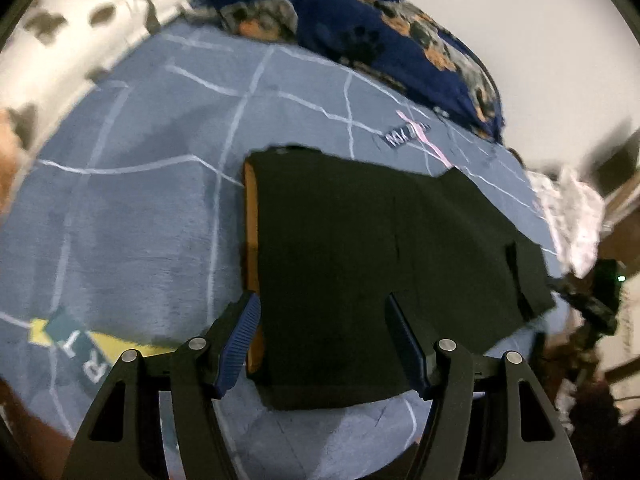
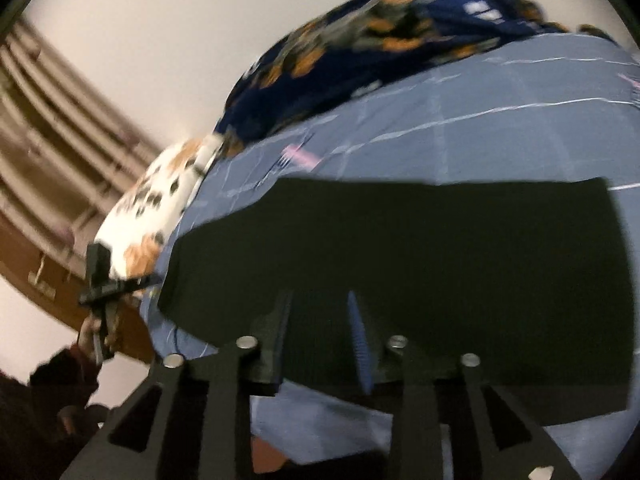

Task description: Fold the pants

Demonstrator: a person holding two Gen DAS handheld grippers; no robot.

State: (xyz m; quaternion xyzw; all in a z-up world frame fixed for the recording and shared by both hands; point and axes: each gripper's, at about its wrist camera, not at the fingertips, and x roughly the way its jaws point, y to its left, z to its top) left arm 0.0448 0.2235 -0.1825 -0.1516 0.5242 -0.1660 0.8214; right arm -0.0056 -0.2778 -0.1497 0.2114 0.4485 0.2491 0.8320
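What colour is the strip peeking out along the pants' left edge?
Orange-tan, along the left edge of the black pants; it shows best in the left wrist view.

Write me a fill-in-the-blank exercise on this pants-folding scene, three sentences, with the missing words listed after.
1. The folded pants are ____ in colour.
2. The pants lie on a ____ bedsheet crossed by thin pale lines.
3. The left gripper has its jaws ____, with nothing pinched between its ribbed blue fingers.

Missing words: black; blue; open
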